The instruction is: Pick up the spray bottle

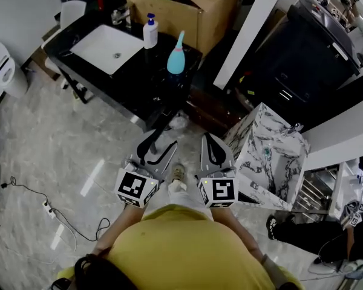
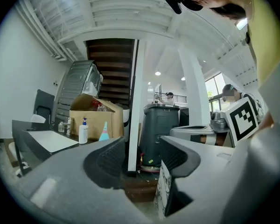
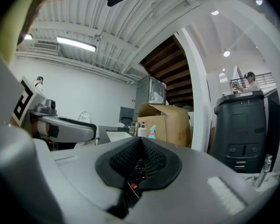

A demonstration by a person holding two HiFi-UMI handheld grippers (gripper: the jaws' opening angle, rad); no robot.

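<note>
Head view, steeply down; items listed by decreasing size.

- **Black vanity counter** [image 1: 133, 84]: the reference for all positions below.
- **Cardboard box** [image 1: 169, 14]: behind the counter's far right end.
- **Marble-patterned washstand** [image 1: 257, 141]: well apart from the counter, to its right.
- **White basin** [image 1: 103, 47]: set into the counter's left half.
- **Left gripper** [image 1: 160, 145]: over the floor, short of the counter's near edge. Its claw is about half open, and its own view shows only the room between the pads.
- **Right gripper** [image 1: 210, 139]: beside the left one, equally short of the counter. Its pads are pressed together and hold nothing.
- **White pump bottle** [image 1: 150, 32]: upright near the counter's far edge, right of the basin.
- **Teal spray bottle** [image 1: 176, 56]: upright at the counter's right end, just right of the pump bottle and apart from it.

Handling (a judgement): the spray bottle looks like smooth plastic. It is probably light and stiff enough to clamp, but slippery and easily tipped because its top tapers. The claw is best placed across the broad lower body, not the slender neck, where the pads could slide off.
</note>
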